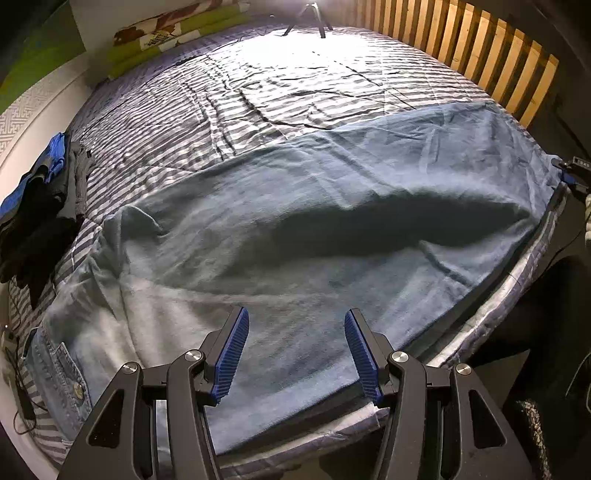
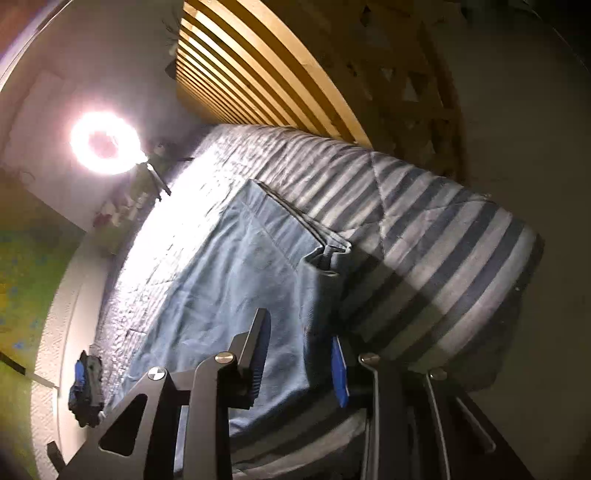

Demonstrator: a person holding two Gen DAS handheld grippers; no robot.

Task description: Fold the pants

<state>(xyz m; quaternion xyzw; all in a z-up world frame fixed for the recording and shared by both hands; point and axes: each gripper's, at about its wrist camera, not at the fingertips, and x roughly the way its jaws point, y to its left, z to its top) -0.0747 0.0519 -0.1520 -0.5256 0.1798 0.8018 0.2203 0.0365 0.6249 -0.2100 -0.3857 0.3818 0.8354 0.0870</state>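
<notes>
Light blue jeans (image 1: 295,236) lie flat across the striped bed cover (image 1: 221,110). Their waist and button are at the lower left, and the legs run off to the right. My left gripper (image 1: 295,312) hovers open above the denim near the bed's front edge, with nothing between its blue pads. In the right wrist view the jeans (image 2: 229,266) stretch ahead to the stacked leg hems (image 2: 327,254). My right gripper (image 2: 299,326) stands open over the near edge of a leg, its pads apart and off the cloth. Its tip (image 1: 567,171) shows at the far right of the left wrist view.
A pile of dark clothes with a blue piece (image 1: 37,206) (image 2: 86,387) lies at the bed's left side. A wooden slatted headboard (image 1: 480,48) closes the far right. A bright ring light (image 2: 105,142) on a tripod (image 1: 310,18) stands at the back.
</notes>
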